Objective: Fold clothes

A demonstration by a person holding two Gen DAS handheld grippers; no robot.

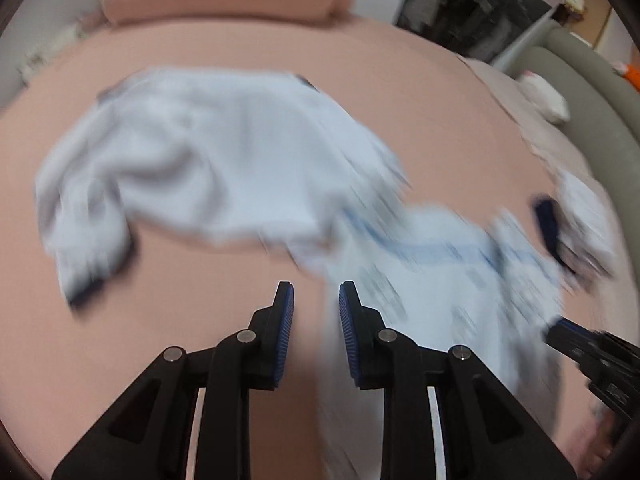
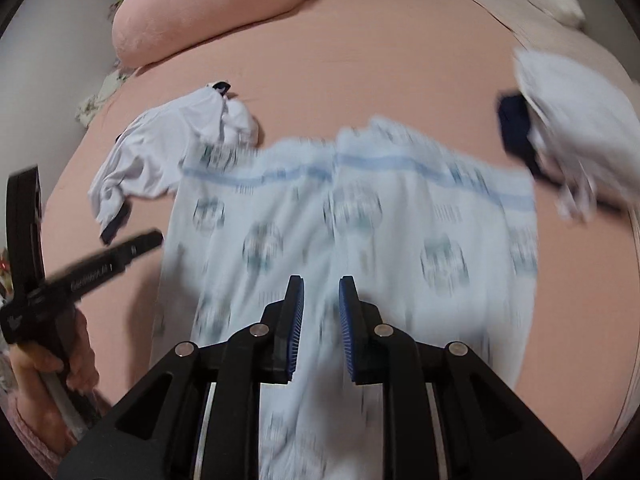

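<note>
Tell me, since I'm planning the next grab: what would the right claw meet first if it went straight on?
Most likely the patterned pale-blue garment spread on the pink bed; it fills the view between and ahead of the right claw. Blur leaves depth unclear.

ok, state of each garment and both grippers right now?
left gripper: open, nothing between the pads
right gripper: open, hovering over the printed garment, no cloth gripped
printed garment: spread flat on the bed, not yet folded
white shirt: crumpled, unfolded, left of the printed garment
white and navy clothes: heaped at the right, too blurred to tell more
</note>
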